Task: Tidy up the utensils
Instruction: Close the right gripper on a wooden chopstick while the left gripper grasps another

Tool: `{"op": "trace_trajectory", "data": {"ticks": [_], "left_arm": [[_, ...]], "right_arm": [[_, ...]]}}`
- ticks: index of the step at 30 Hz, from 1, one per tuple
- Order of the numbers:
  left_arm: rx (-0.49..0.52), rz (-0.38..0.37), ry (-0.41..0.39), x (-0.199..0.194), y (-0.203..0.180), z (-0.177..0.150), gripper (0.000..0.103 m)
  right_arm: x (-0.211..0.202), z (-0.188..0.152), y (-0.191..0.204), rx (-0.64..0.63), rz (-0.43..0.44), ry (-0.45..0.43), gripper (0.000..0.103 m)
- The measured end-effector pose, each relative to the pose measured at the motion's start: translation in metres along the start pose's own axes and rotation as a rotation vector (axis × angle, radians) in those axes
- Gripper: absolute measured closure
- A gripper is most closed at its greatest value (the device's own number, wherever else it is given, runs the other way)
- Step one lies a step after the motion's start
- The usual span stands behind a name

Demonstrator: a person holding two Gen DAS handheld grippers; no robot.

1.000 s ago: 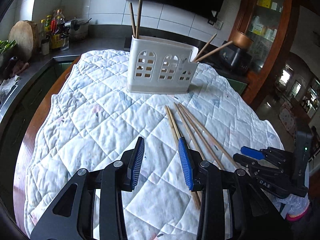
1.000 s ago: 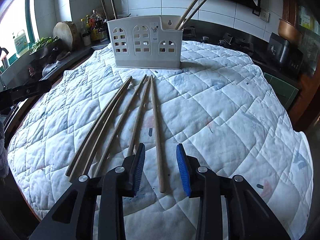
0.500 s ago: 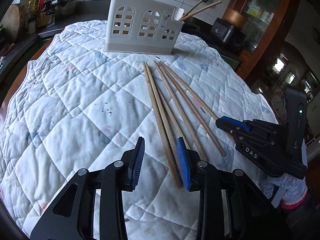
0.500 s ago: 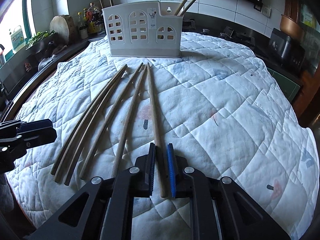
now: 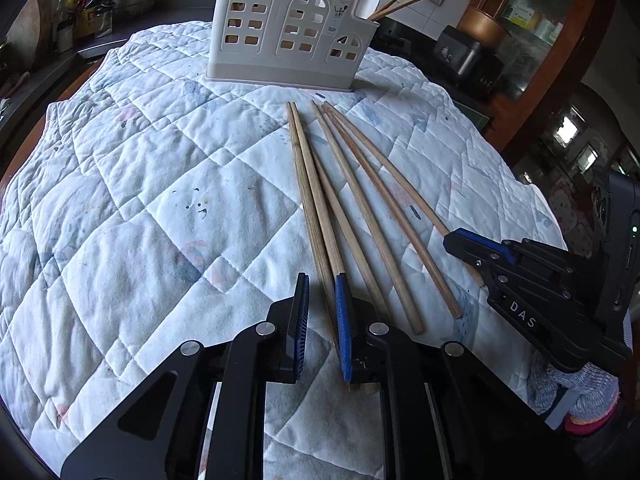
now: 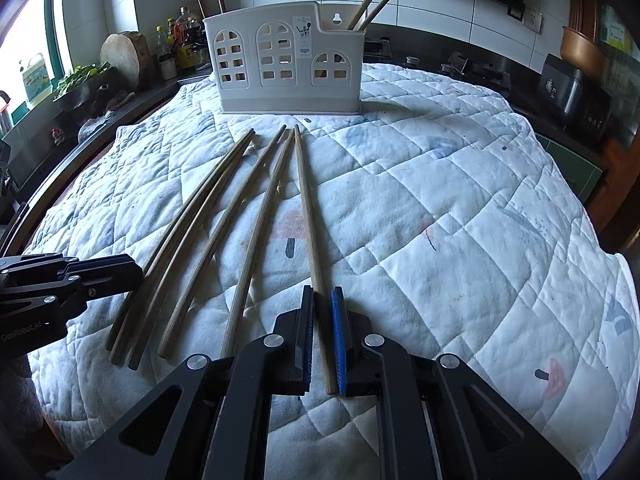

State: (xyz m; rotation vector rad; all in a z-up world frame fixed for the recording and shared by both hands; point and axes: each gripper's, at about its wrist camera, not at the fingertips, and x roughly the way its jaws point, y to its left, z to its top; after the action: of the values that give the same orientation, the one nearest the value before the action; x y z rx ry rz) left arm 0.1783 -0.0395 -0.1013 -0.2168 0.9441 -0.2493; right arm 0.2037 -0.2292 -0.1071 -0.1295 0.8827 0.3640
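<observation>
Right gripper (image 6: 323, 300): clamped tight on the rightmost chopstick (image 6: 307, 216), near its end.
Left gripper (image 5: 322, 288): jaws just narrowing around the leftmost sticks (image 5: 310, 196); grip unclear.
Loose sticks: five fanned on the quilt (image 5: 140, 200), tips near the holder (image 6: 288, 64).
Holder: upright, near far quilt edge.
Room: bare quilt left and right.

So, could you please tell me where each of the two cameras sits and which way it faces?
Left wrist: on the left hand-held gripper, looking down over the quilt at chopsticks and caddy; right hand-held gripper shows at right.
Right wrist: on the right hand-held gripper, shut on the rightmost chopstick; left one at left.
Shared: quilt, chopsticks, caddy.
</observation>
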Motion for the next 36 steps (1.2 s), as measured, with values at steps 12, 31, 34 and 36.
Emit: {"op": "trace_trajectory", "data": {"ticks": [12,31,34,36], "left_arm": [[0.006,0.078,0.000,0.004,-0.010,0.002,0.090],[0.018,0.162,0.007,0.011,-0.019,-0.001,0.089],[0.041,0.185,0.001,0.012,-0.024,-0.001,0.090],[0.038,0.176,-0.002,0.012,-0.022,-0.001,0.090]], "right_arm": [[0.001,-0.002,0.000,0.003,0.005,0.000,0.094],[0.002,-0.002,-0.002,0.018,0.026,0.001,0.094],[0.002,-0.002,-0.002,0.019,0.028,0.002,0.094],[0.002,-0.002,-0.001,0.018,0.026,0.001,0.094]]}}
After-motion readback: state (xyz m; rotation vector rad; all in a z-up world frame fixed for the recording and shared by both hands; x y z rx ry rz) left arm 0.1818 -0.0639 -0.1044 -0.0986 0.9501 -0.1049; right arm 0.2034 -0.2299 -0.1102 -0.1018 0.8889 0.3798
